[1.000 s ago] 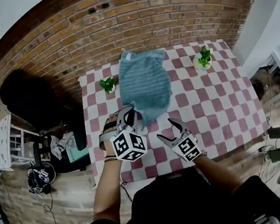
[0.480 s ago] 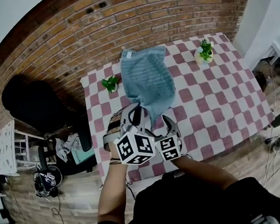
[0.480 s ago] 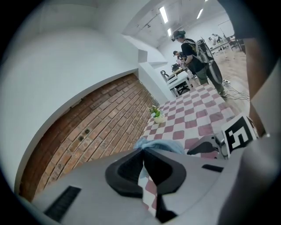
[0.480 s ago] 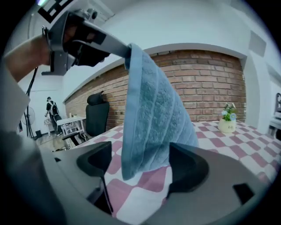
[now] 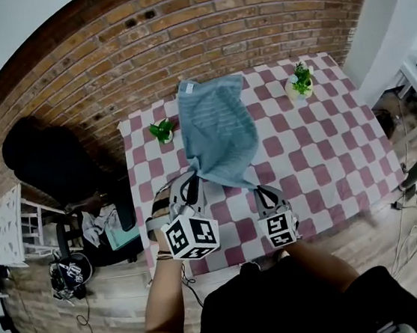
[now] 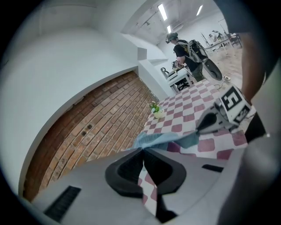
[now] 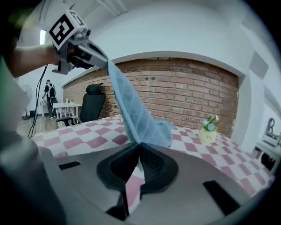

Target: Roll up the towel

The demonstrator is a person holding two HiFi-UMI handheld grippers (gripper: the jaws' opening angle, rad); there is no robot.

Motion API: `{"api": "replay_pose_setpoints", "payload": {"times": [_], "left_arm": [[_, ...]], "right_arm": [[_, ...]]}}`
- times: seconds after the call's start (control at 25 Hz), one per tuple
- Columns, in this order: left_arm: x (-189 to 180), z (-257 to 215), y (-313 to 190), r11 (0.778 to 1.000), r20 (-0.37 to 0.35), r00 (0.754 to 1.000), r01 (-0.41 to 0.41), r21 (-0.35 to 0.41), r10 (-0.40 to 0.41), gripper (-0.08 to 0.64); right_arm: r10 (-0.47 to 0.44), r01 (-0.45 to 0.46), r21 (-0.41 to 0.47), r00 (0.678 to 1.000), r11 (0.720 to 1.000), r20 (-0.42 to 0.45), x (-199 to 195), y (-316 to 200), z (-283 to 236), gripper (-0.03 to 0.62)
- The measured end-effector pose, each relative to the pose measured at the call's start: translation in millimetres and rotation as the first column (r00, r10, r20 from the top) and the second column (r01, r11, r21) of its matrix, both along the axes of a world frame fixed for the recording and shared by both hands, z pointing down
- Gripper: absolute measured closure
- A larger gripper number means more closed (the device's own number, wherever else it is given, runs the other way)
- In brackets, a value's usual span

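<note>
Closest to you, your left gripper (image 5: 193, 176) is pinched tight on a near corner of the blue-grey towel (image 5: 215, 123). The jaws of your right gripper (image 5: 263, 193) have just closed, and the cloth of the towel's near edge is caught between them. That near end hangs lifted between the two grips, while the far end lies on the table by the wall.

Expect the towel to be light, soft and floppy: it sags and creases where unsupported, and it shouldn't slip from the pads. It looks best held at the corners as you have it, with the edge kept taut so the first turn of the roll starts straight.

Under it is a table with a red-and-white checked tablecloth (image 5: 319, 148) that may drag on the cloth. Two small potted plants (image 5: 162, 129) (image 5: 301, 83) flank the towel's far end. Beyond are a brick wall (image 5: 177, 30), a black office chair (image 5: 45, 155) and a wooden floor (image 5: 97, 304).
</note>
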State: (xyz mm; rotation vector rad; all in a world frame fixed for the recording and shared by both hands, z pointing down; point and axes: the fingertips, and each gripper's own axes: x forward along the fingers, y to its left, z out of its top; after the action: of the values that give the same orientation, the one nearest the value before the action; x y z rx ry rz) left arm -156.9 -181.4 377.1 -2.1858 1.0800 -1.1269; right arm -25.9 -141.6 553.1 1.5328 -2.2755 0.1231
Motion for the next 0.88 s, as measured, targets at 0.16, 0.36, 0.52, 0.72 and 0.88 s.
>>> {"api": "replay_pose_setpoints", "payload": {"times": [0.16,0.36,0.52,0.72,0.88], "left_arm": [[-9.9,43.1,37.7,0.997,0.060,0.998,0.003,-0.072,0.001,0.551],[8.1,75.8,90.5,0.991,0.079,0.997,0.012,-0.137,-0.001,0.552],[27.3,75.0,123.9,0.992,0.045,0.999,0.029,-0.126,-0.023,0.551],[38.0,55.2,150.1,0.997,0.013,0.998,0.063,-0.048,-0.063,0.551],[42.6,58.6,174.6,0.996,0.032,0.996,0.080,-0.025,-0.079,0.551]], "right_arm": [[0.003,0.030,0.151,0.976,0.988,-0.217,65.9,18.3,-40.2,0.581],[-0.044,0.176,0.283,0.907,0.943,-0.418,100.9,47.3,-104.5,0.580],[-0.054,0.269,0.344,0.850,0.900,-0.524,119.9,77.3,-132.1,0.580],[-0.072,0.332,0.368,0.818,0.868,-0.570,131.8,106.6,-149.4,0.580],[-0.091,0.382,0.363,0.785,0.850,-0.613,137.1,130.0,-147.4,0.580]]}}
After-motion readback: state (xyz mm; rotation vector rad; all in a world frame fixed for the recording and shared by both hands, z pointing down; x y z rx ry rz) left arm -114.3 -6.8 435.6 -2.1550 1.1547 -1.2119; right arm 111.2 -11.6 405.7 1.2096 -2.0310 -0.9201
